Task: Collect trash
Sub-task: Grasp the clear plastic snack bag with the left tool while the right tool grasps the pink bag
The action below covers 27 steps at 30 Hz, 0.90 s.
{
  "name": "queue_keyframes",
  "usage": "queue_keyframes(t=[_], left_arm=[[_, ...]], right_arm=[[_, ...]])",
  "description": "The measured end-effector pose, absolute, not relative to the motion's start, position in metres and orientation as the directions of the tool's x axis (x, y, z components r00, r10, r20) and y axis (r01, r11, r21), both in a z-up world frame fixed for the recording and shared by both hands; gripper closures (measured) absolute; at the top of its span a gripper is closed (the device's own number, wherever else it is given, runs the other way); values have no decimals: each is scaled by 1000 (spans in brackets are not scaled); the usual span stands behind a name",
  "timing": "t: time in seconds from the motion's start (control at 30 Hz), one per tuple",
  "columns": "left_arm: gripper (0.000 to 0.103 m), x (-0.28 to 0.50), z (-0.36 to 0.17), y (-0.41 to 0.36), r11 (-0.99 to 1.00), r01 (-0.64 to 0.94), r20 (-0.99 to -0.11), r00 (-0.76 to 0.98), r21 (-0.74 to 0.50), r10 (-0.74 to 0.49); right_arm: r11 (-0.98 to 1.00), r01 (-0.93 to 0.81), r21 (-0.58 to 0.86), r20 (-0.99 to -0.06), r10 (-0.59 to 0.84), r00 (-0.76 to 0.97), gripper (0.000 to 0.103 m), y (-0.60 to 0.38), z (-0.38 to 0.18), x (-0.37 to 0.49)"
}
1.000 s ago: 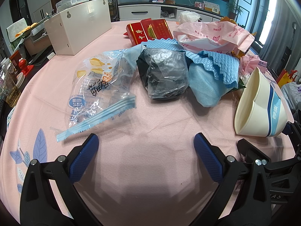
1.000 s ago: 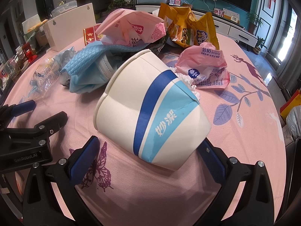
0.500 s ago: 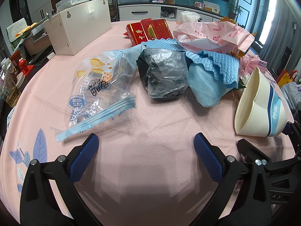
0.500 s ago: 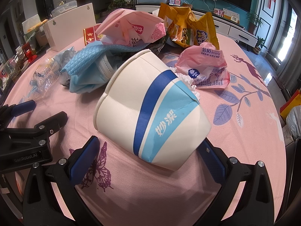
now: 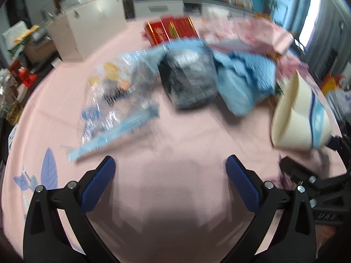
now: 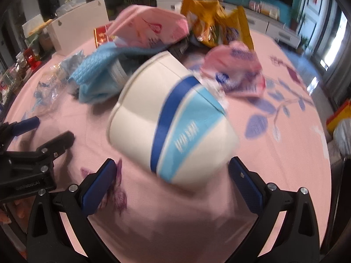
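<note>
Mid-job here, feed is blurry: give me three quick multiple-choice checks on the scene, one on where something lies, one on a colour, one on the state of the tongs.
1. Where does the paper cup lie relative to the right tongs?
A. Directly ahead, on its side between the spread fingers
B. Upright behind the white box
C. Under the blue cloth

2. What colour is the quilted cloth beside the grey plastic bag?
A. Red
B. Light blue
C. Yellow

3. What state are the left tongs in?
A. Shut on the clear zip bag
B. Shut on the cup
C. Open, holding nothing

Answers:
1 A: the right wrist view shows the cup tipped over just ahead of the tips.
2 B: the cloth is pale blue in both views.
3 C: the fingers stand wide apart over bare pink tablecloth, with the clear zip bag lying ahead of them.
</note>
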<state>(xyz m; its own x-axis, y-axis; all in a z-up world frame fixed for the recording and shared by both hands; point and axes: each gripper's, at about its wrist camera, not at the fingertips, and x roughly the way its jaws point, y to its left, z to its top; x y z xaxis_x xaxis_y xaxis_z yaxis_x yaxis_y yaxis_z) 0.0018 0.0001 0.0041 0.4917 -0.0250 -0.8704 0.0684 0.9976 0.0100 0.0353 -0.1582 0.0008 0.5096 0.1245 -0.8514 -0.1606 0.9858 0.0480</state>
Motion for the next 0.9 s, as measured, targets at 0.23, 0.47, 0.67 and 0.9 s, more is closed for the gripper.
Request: queue_keyframes(t=[0.23,0.47,0.67,0.9], left_arm=[[3,-25,99,24,978,67,-729,657,-198,-192],[3,25,158,50,987,-28,-702,707,-158,-92],[3,61,92,68,987,-64,-817,571,-145,-83],[3,85,36,74,973,-91,-880,451,-211,-148]], right_arm=[[987,-132,95,-802,154,578,2,-186,66,11],[952,-61,301,-726,270,633,2,-203,142,27],[954,51,295,-787,212,579,2,-189,102,55],[969,104,225,-855,145,498,2,-176,55,74]])
